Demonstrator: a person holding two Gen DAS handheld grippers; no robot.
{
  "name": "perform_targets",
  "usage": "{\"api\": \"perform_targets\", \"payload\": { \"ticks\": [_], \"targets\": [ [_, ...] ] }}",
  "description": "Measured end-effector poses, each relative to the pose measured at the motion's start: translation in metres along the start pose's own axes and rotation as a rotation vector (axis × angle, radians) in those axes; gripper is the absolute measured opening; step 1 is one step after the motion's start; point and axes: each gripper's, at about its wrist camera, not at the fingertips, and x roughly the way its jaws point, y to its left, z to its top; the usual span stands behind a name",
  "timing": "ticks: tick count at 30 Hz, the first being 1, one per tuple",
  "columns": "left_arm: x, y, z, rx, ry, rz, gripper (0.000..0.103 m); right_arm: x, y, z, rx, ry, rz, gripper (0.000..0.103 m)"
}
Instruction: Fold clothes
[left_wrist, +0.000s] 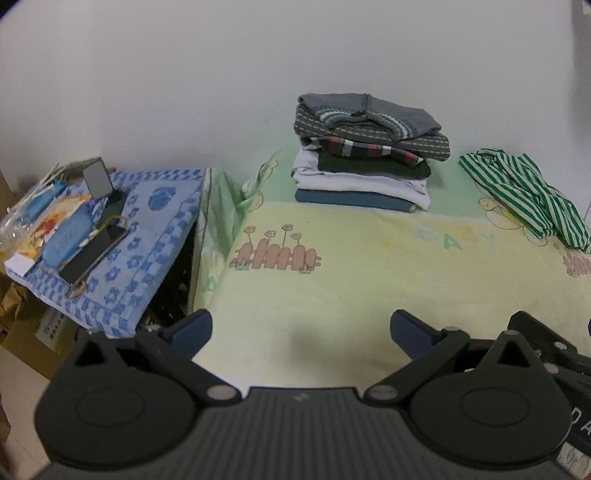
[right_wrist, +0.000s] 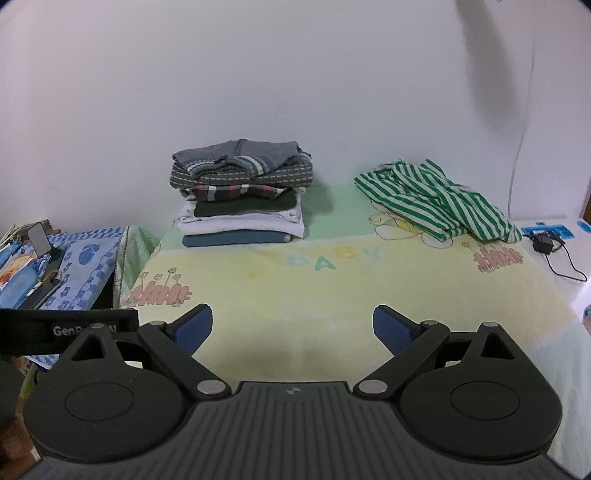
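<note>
Blue-padded left tool (left_wrist: 301, 334) & right tool (right_wrist: 292, 326) hover level over bedsheet (right_wrist: 332, 295), both spread wide w/ nothing held

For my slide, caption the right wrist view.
Open right gripper faces crumpled green-and-white striped shirt beside folded clothes stack.

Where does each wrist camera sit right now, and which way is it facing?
Left wrist: behind the open left gripper, facing the wall over the bed sheet; cluttered side table at left.
Right wrist: behind the open right gripper, same heading, further right; charger visible.
Shared: folded stack, unfolded striped shirt.
</note>
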Motion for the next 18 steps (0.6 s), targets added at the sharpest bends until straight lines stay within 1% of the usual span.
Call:
{"api": "perform_targets", "payload": {
  "ticks": [10, 18],
  "targets": [
    [0.008, -0.008, -0.006, 0.009, 0.039, 0.000, 0.103, -0.001, -0.006, -0.005, 0.022, 0.008, -0.008, 0.096],
    [0.010, -0.013, -0.009, 0.038, 0.016, 0.021, 0.103, 0.005, -0.010, -0.008, 0.031, 0.011, -0.018, 0.096]
  ]
}}
